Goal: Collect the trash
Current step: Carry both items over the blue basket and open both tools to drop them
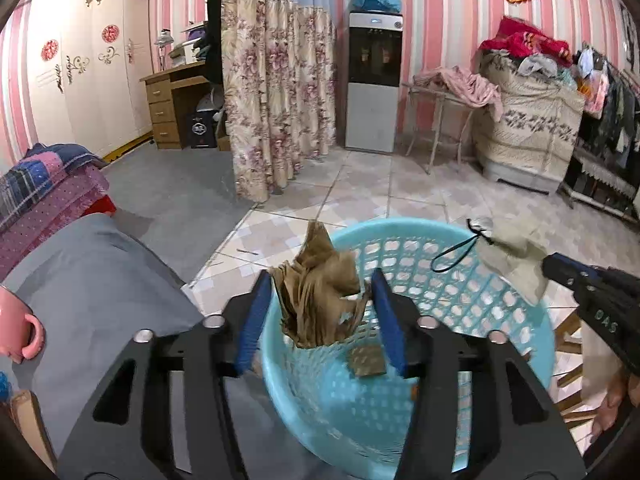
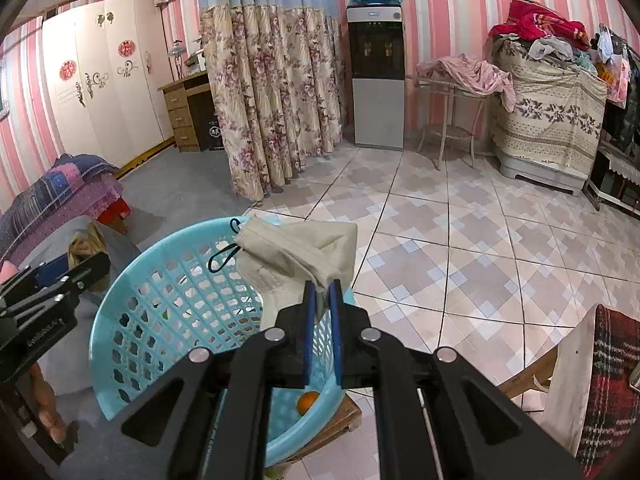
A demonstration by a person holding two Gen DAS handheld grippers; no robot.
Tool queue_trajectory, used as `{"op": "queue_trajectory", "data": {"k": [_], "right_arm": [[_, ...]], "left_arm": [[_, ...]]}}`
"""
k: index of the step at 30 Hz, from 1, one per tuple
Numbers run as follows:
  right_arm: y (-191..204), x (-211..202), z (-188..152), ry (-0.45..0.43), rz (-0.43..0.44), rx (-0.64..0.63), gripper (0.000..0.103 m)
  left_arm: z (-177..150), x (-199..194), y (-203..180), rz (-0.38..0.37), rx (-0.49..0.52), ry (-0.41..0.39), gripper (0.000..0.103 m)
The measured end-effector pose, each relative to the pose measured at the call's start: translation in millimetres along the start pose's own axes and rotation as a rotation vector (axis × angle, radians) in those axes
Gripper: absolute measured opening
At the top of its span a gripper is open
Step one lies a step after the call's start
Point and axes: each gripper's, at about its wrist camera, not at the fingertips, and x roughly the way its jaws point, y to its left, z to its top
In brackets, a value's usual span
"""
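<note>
A light blue perforated basket stands on a low wooden stool. My left gripper is open above its near rim, and a crumpled brown paper hangs loose between the fingers without touching them. A small brown scrap lies inside the basket. My right gripper is shut on a beige face mask with black ear loops, held over the basket's right rim. The mask also shows in the left wrist view. An orange lies in the basket.
A grey covered surface with a pink mug lies to the left. A floral curtain, a water dispenser, a small table with cloth and piled bedding stand behind on the tiled floor.
</note>
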Motion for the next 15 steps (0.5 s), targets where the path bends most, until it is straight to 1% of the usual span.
{"op": "queue_trajectory", "data": {"k": [2, 5, 8, 15], "right_arm": [[1, 1, 1, 0.005, 0.002, 0.003, 0.008], [5, 2, 2, 0.002, 0.005, 0.000, 0.008], [12, 3, 2, 0.003, 0.013, -0.003, 0.008], [40, 11, -1, 0.023, 0.026, -0.009, 0.008]], "left_arm": [[-1, -1, 5, 0.021, -0.007, -0.004, 0.070], [2, -7, 18, 0.043, -0.026, -0.018, 0.075], [4, -19, 32, 0.079, -0.051, -0.043, 0.084], [3, -48, 61, 0.150, -0.080, -0.072, 0.088]]}}
